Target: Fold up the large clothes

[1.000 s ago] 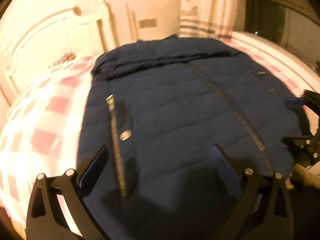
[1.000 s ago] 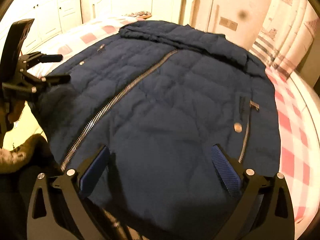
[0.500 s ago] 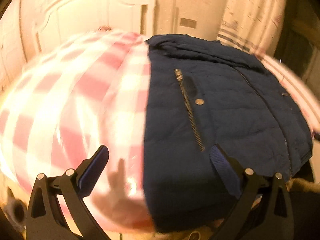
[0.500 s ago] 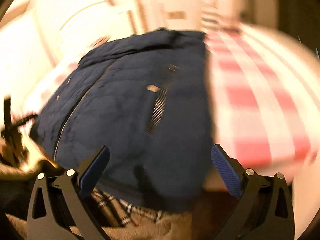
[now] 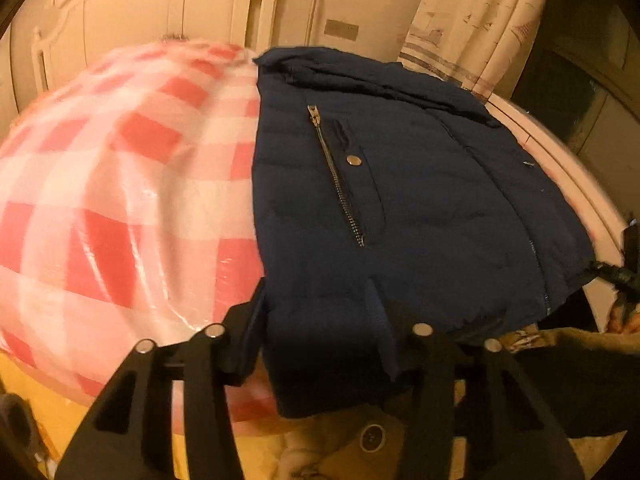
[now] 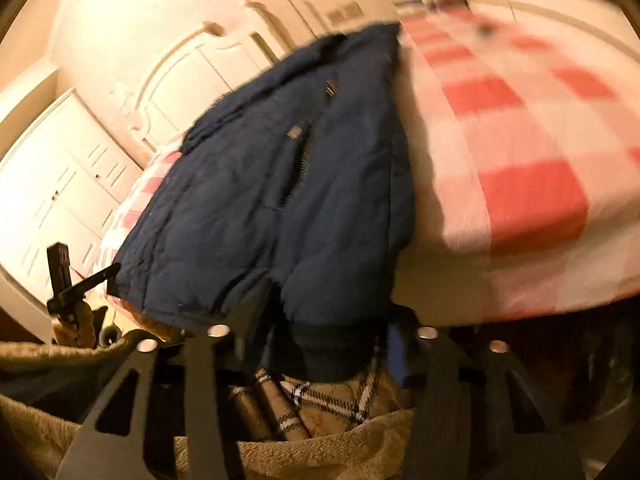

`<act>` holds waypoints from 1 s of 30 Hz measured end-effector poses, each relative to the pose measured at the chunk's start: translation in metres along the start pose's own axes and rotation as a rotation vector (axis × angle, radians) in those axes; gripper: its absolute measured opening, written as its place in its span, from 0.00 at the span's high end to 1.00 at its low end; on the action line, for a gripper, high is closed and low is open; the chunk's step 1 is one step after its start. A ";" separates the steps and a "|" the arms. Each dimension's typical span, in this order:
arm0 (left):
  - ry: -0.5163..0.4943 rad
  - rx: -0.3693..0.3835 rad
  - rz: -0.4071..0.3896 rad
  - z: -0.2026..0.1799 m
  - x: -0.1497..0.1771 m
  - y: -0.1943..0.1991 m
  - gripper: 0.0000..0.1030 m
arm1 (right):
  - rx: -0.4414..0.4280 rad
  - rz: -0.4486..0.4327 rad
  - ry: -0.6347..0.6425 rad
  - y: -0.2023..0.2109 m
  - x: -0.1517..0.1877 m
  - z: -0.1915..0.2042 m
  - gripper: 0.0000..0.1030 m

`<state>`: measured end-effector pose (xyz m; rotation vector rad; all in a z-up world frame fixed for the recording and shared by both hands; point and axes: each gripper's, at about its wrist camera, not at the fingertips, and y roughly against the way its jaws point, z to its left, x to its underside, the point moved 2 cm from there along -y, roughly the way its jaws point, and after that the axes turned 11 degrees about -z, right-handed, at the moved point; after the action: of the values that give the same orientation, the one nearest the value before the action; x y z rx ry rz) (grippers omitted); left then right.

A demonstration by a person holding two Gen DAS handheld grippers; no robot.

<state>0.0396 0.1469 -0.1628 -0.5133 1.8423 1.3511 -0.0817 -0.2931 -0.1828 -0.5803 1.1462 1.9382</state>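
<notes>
While gripped — jacket (image 5: 400,208) hem between tools (image 5: 320,320)

blur: checked bedspread (image 6: 520,128) (right view) | hidden: jacket (image 5: 380,200) hem beneath tools

A home bedroom: checked bedspread (image 5: 132,184), white carved headboard (image 5: 132,32), patterned curtain (image 5: 480,28), white wardrobe doors (image 6: 60,184).

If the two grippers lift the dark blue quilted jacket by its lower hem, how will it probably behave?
The jacket will probably sag between the left gripper and right gripper, since its hem already droops over the bed edge. Its puffy quilting suggests it is light but bulky. The smooth shell may slip.
</notes>
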 end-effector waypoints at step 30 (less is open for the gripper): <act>0.274 0.649 -0.624 0.005 -0.091 0.187 0.89 | -0.358 -0.626 0.182 0.174 -0.088 0.098 0.83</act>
<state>-0.0345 0.2063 0.0221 -0.8470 1.9633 0.2525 -0.1714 -0.2909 0.0163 -1.1714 0.6054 1.5560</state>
